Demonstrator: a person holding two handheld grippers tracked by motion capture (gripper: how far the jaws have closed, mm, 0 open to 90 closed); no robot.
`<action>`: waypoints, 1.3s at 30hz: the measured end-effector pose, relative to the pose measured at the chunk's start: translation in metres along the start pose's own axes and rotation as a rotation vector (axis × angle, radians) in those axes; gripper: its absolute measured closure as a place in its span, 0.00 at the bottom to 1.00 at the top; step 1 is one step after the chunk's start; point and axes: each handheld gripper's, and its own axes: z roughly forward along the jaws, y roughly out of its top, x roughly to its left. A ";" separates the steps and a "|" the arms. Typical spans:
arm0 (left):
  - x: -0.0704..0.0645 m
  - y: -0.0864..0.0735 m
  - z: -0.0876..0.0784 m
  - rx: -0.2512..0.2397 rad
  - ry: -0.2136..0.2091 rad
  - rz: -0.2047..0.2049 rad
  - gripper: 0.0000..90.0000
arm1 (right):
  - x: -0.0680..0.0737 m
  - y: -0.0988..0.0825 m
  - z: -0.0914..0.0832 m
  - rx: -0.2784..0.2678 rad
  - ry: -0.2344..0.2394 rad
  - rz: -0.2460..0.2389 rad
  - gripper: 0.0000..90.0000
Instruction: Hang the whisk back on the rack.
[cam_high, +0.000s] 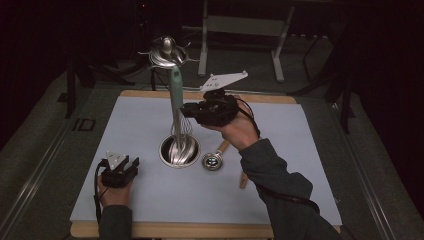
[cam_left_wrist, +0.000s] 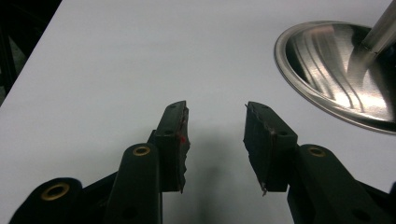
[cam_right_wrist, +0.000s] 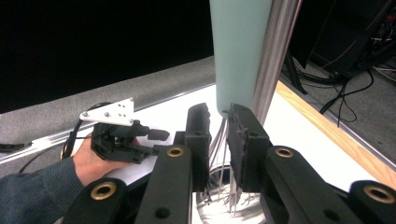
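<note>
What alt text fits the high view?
The right gripper closes its jaws around a green-handled whisk standing in a steel cup on the white mat; the left gripper rests open nearby.

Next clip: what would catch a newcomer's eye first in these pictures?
First, the whisk with the pale green handle, standing upright in a steel cup at the middle of the white mat. The right gripper reaches in from the right at the base of its handle, jaws narrowed around the wires. The left gripper rests low at the near left with its jaws open, and a small measuring cup with a wooden handle lies just right of the steel cup.
</note>
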 end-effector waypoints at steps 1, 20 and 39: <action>0.000 0.000 0.000 0.001 -0.001 0.000 0.66 | 0.000 0.000 0.000 0.002 0.001 -0.003 0.87; 0.000 0.000 0.000 0.001 -0.005 0.001 0.69 | -0.018 -0.035 -0.020 0.091 -0.099 -0.015 0.81; 0.001 0.000 0.000 0.000 -0.009 -0.004 0.69 | -0.023 -0.083 -0.012 0.311 -0.180 -0.110 0.73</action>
